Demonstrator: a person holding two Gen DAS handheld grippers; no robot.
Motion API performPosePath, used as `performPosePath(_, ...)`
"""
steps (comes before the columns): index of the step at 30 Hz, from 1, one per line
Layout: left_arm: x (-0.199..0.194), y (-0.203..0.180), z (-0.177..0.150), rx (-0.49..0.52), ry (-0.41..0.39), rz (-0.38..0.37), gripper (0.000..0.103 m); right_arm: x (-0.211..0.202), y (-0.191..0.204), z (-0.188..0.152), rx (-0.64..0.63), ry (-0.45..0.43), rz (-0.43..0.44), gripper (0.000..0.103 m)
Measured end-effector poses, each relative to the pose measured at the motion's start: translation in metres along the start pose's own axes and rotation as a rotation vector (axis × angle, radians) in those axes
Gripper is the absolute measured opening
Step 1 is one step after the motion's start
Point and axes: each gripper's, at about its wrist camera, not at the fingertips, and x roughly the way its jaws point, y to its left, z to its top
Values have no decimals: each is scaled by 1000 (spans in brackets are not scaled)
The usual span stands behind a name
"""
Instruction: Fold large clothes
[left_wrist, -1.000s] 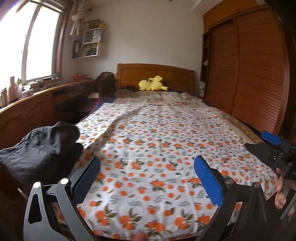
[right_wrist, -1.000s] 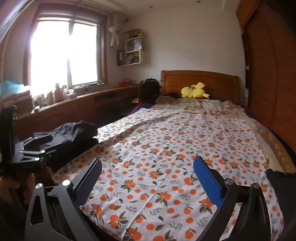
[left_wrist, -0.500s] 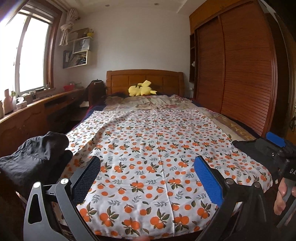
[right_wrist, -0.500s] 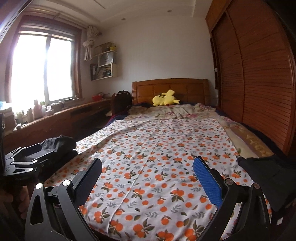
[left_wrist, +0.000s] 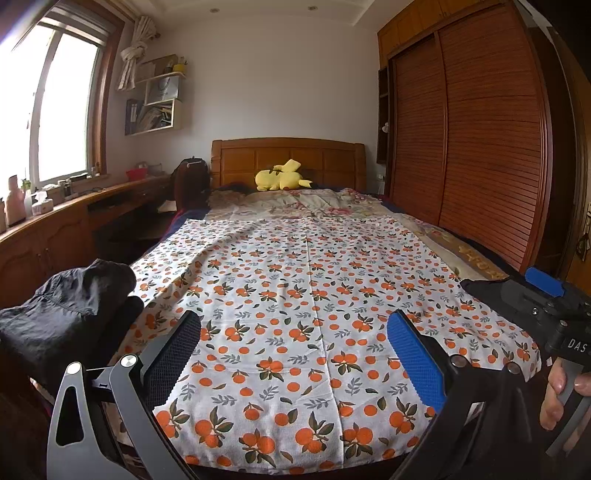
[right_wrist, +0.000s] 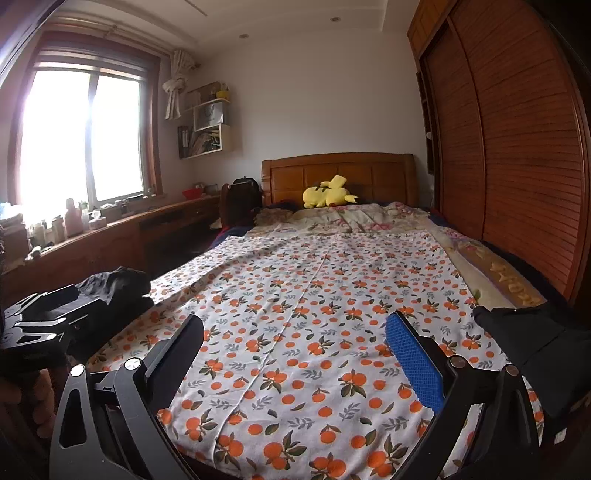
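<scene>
The orange-print cloth (left_wrist: 306, 295) lies spread flat over the bed (left_wrist: 461, 254), from the near foot edge up to the flowered quilt (left_wrist: 314, 201) by the wooden headboard (left_wrist: 288, 155). A straight crease runs along its middle. Its near edge hangs a little over the foot of the bed.

The left gripper (left_wrist: 295, 350) hovers above the near part of the cloth. Its fingers (left_wrist: 413, 354) stand wide apart and hold nothing. The right gripper (right_wrist: 295, 350) is also above the near end of the cloth, and its fingers (right_wrist: 413, 358) are wide as well, with nothing between them. In the left view the right gripper appears at the right border, held by a hand (left_wrist: 565, 391).

A black garment (left_wrist: 62, 317) lies in a heap at the left near corner of the bed, touching the cloth edge. Another dark garment (right_wrist: 528, 332) lies on the right near corner. A yellow plush toy (left_wrist: 282, 177) rests against the headboard. A wardrobe (left_wrist: 480, 140) with slatted doors stands along the right side, and a window (right_wrist: 81, 136) is on the left.
</scene>
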Motion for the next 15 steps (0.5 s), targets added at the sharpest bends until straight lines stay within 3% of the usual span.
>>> performPosePath(15,-3,2,-2,-2,-1,0,101,1,-1,-4,5,0,-17,95)
